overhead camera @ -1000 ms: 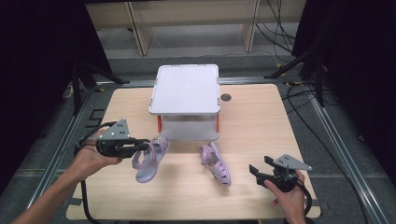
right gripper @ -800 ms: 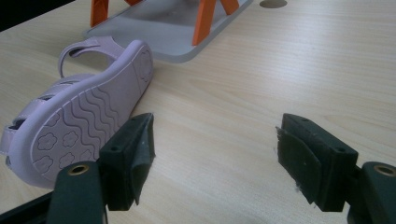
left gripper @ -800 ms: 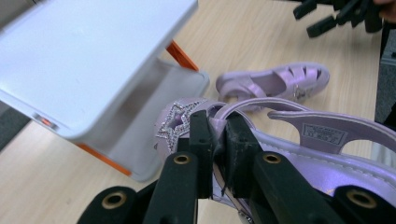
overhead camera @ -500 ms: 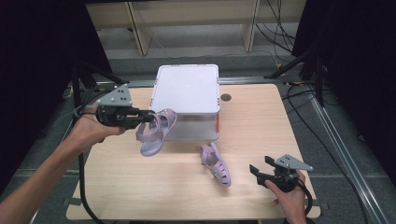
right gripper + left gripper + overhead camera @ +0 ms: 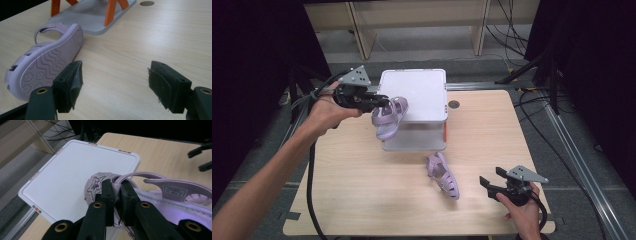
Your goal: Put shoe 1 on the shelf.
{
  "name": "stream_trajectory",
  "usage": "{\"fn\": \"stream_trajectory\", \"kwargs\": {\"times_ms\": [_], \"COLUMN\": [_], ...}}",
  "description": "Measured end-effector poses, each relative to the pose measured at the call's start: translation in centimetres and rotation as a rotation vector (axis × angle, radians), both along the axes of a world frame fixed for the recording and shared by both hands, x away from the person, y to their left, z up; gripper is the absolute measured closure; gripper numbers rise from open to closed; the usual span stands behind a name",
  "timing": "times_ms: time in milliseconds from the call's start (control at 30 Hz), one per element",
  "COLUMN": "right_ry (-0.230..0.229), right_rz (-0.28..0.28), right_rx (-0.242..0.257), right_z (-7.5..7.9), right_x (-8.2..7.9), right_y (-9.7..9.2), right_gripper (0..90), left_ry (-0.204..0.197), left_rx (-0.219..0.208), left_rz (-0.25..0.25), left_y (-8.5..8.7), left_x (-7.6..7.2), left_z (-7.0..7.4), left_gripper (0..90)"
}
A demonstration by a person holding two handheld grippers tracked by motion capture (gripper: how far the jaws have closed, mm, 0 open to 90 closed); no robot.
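Pale wood table [image 5: 362,190] under dark surrounds, shelving and cables at the far side; high view first: white lidded box [image 5: 414,95] sits at far centre, one lilac sandal [image 5: 389,117] hangs in the air at the box's left edge, gripped by the left gripper [image 5: 379,102], whose forearm reaches in from the near left with the tool held roughly level, pointing right. Second sandal [image 5: 443,175] lies on its side on the table just near of the box; right gripper [image 5: 486,184] rests low at near right, close beside that sandal but apart from it. Left gripper view: jaws pinched tight on a thin strap of the held sandal [image 5: 160,195], next to a glittery star trim, with the box lid [image 5: 75,177] below and beyond. Judgement: moulded jelly-type shoe, light, flexible, straps soft so it will dangle and swing from a strap hold; slick surface, not fragile; the heel strap or sole edge gives a firmer bite. Right gripper view: jaws stand wide apart with nothing between them, bare table in the gap; ribbed sole of the lying sandal [image 5: 47,67] faces the camera at left, its toe end next to the left-hand jaw; box base with orange clips [image 5: 95,15] beyond
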State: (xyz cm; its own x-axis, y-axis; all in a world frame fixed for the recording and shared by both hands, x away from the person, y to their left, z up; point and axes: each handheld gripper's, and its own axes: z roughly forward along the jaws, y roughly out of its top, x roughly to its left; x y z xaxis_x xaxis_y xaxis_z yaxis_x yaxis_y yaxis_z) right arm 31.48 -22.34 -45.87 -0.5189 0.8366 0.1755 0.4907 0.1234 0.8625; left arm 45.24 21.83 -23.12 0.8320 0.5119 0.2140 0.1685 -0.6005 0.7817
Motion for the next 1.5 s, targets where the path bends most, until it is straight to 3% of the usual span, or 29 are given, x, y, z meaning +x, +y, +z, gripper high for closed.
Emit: {"fn": "stream_trajectory", "kwargs": {"times_ms": [100, 167, 200, 233, 300, 367, 400, 433, 567, 833, 900, 1000, 1100, 1167, 1200, 1367, 1500], "right_ry": [-0.012, 0.007, -0.01, 0.011, 0.027, 0.004, 0.017, -0.011, -0.025, -0.011, 0.001, -0.017, 0.017, 0.001, -0.01, -0.008, -0.018], "right_rz": [-0.005, -0.004, -0.01, -0.023, -0.022, -0.019, -0.017, -0.005, -0.011, -0.008, -0.003, -0.003, 0.001, 0.003, -0.003, 0.007, 0.005], "right_rx": [-0.006, 0.003, -0.004, 0.021, 0.006, 0.026, 0.013, -0.014, -0.015, -0.004, 0.011, -0.008, 0.024, 0.019, -0.013, 0.005, -0.003], "right_z": [-0.2, 0.0, 0.0, -0.1, 0.1, -0.1, 0.0, -0.1, -0.1, -0.1, -0.2, -0.2, -0.2, -0.4, -0.2, -0.3, -0.3], "right_x": [0.1, 0.0, 0.0, -0.1, -0.2, 0.0, -0.1, 0.1, 0.1, 0.1, 0.1, 0.2, 0.1, 0.2, 0.2, 0.2, 0.2], "right_y": [0.0, 0.1, 0.1, 0.2, 0.1, 0.1, 0.0, -0.2, -0.3, -0.4, -0.3, -0.4, -0.2, -0.2, -0.4, -0.2, -0.2], "right_gripper": [27.7, 27.7, 27.7, 27.7, 27.7, 27.7, 27.7, 27.7, 27.7, 27.7, 27.7, 27.6, 27.6, 27.6, 27.6, 27.5, 27.5], "left_ry": [-0.013, -0.015, -0.025, -0.033, -0.042, -0.052, -0.055, -0.057, -0.052, -0.094, -0.102, -0.1, -0.11, -0.113, -0.112, -0.087, -0.091], "left_rx": [-0.001, 0.019, 0.014, 0.025, 0.034, 0.055, 0.052, 0.059, 0.115, 0.132, 0.144, 0.167, 0.177, 0.187, 0.181, 0.167, 0.135], "left_rz": [0.038, 0.057, 0.068, 0.08, 0.104, 0.115, 0.119, 0.124, 0.138, 0.16, 0.154, 0.159, 0.136, 0.132, 0.135, 0.13, 0.156], "left_y": [0.1, 0.2, 0.1, 0.1, 0.0, -0.2, -0.4, -0.5, -1.1, -2.2, -2.4, -2.5, -2.7, -2.9, -3.0, -3.0, -2.5], "left_x": [1.8, 2.7, 3.2, 3.9, 4.8, 5.7, 6.0, 6.4, 8.0, 10.4, 10.7, 11.2, 11.3, 11.0, 10.9, 10.3, 9.5], "left_z": [-0.2, -0.3, -0.5, -0.5, -0.6, -0.7, -0.9, -1.0, -1.5, -2.3, -2.6, -3.3, -3.8, -4.0, -4.1, -4.2, -3.7], "left_gripper": [83.1, 83.2, 83.2, 83.2, 83.3, 83.2, 83.3, 83.2, 83.2, 83.3, 83.2, 83.2, 82.9, 82.2, 81.3, 75.5, 62.2]}}
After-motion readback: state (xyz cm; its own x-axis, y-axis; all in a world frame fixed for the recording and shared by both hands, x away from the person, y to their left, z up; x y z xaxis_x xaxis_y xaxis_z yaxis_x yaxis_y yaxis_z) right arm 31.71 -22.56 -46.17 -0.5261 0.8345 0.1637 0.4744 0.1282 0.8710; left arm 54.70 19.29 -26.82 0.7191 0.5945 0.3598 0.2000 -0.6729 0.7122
